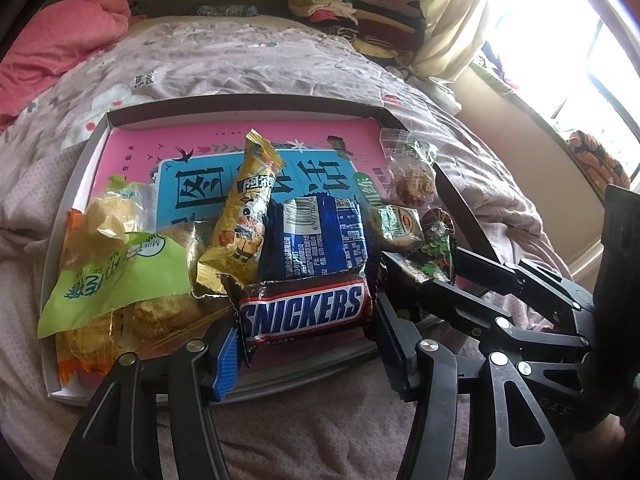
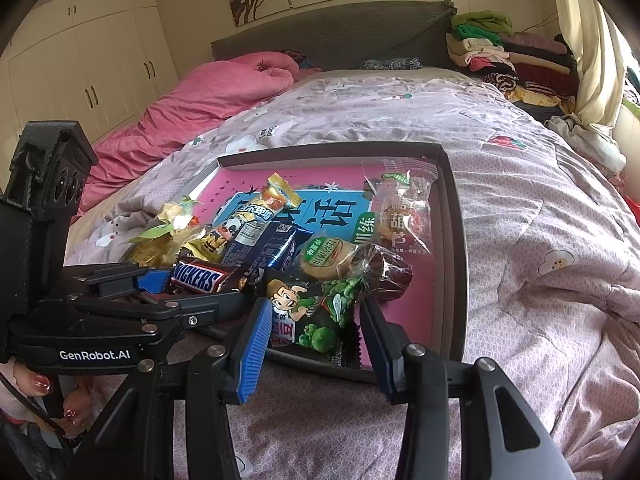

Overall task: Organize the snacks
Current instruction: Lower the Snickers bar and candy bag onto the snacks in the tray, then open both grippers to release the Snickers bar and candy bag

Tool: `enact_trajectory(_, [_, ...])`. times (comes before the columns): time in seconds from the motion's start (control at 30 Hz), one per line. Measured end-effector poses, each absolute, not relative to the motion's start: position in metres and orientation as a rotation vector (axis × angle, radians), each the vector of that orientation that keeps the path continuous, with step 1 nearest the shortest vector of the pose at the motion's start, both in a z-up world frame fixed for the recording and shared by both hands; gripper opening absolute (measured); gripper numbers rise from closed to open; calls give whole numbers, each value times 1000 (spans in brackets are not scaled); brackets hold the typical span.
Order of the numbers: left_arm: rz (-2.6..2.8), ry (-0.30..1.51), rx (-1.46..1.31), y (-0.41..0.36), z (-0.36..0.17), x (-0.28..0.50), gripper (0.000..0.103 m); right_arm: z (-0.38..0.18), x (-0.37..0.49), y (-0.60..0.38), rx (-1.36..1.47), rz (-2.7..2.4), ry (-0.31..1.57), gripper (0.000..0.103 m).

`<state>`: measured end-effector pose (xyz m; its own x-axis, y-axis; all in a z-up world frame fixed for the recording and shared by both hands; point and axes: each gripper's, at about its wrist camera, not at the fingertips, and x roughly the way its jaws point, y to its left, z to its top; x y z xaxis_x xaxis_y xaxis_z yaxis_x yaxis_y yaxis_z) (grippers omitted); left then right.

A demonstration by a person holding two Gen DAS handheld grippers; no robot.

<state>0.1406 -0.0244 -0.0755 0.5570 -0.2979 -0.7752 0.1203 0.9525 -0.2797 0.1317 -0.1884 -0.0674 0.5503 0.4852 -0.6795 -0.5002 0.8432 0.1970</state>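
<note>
A shallow grey box tray point(image 1: 244, 106) point(image 2: 454, 240) lies on the bed with a pink book and several snacks in it. My left gripper point(image 1: 306, 354) is open, its fingers on either side of a Snickers bar point(image 1: 304, 308) point(image 2: 198, 278) at the tray's near edge. My right gripper point(image 2: 314, 344) is open around a green-and-black cartoon packet point(image 2: 320, 312) point(image 1: 430, 258). A blue packet point(image 1: 316, 236), a yellow stick packet point(image 1: 244, 216) and a green milk-snack bag point(image 1: 120, 276) lie behind.
A round biscuit point(image 2: 326, 258), a brown wrapped sweet point(image 2: 386, 274) and a clear packet point(image 2: 404, 208) lie at the tray's right. A pink quilt point(image 2: 208, 100) and folded clothes point(image 2: 500, 52) sit at the head of the bed. Window at right.
</note>
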Motion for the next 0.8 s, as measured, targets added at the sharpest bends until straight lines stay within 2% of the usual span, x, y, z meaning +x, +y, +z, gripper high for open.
enact_trajectory(0.4, [-267, 950, -201, -27, -73, 138, 65, -67, 131, -188, -22, 577, 798, 46])
enact_trajectory(0.8, [-290, 947, -189, -31, -67, 133, 76, -66, 129, -191, -29, 561, 798, 46])
